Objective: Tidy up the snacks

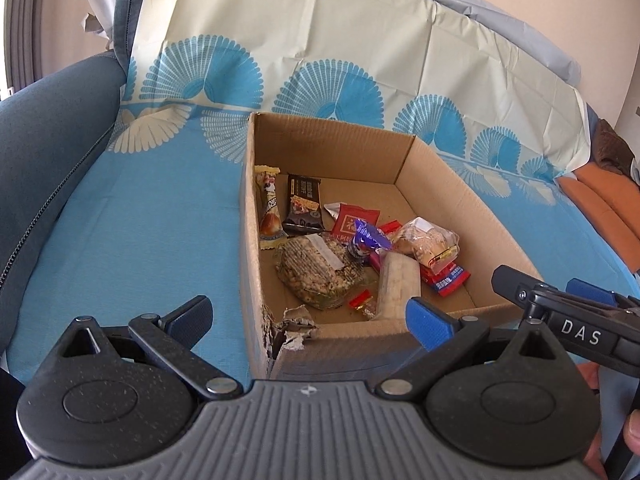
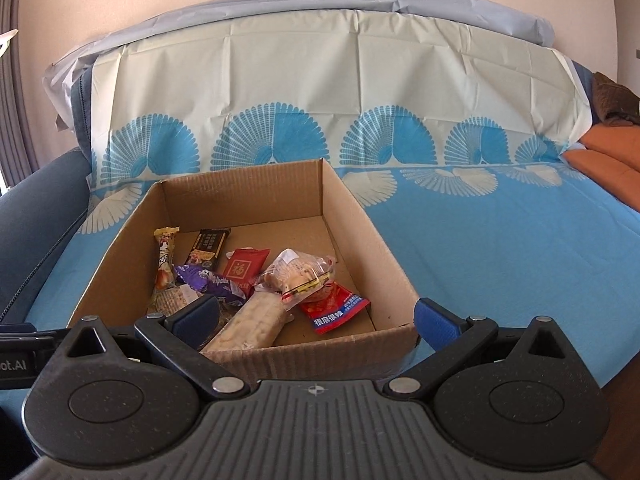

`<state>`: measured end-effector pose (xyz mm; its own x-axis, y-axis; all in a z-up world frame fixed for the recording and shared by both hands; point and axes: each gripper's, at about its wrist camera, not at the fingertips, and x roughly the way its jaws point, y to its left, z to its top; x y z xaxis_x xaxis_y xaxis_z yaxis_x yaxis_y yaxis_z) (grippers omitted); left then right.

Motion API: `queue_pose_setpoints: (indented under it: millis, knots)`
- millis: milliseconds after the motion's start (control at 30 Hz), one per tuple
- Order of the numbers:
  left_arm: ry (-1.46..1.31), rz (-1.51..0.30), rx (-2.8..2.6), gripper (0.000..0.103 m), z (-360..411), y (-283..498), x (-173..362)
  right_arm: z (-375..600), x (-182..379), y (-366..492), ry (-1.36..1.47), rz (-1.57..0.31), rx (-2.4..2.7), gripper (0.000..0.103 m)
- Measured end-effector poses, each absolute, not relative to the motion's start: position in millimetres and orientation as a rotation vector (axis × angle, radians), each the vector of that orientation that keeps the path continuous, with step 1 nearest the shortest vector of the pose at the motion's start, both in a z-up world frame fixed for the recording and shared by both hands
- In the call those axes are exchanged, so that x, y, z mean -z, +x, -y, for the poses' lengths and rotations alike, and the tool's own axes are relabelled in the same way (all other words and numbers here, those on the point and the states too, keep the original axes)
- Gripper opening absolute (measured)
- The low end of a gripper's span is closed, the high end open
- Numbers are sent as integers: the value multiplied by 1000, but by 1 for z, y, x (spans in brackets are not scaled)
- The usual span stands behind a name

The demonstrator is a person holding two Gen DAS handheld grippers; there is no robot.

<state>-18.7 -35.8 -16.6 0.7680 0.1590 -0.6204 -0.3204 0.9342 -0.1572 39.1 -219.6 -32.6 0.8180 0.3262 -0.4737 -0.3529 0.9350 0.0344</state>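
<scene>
Lying loose inside the cardboard box (image 2: 360, 216) on the blue cloth (image 2: 500, 240), the snacks (image 2: 256, 284) appear gathered; none shows outside it, so little seems left. Left gripper (image 1: 308, 318), then right gripper (image 2: 316, 316), hover at its near wall, jaws apart, empty.

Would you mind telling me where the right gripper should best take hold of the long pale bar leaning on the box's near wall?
Probably the raised near end of the long pale bar, coming from above. It lies tilted, its near end propped on the cardboard box wall and clear of neighbours, while its far end sits under the clear bag of pastries. The open right gripper should close across its narrow width.
</scene>
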Motion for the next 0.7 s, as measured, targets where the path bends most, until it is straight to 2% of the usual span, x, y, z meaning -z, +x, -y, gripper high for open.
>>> queue_pose_setpoints:
  millis: [700]
  knots:
    - [-248,-649,-270,103,41,-18,17,219,33,38,-56,-489,-371,102]
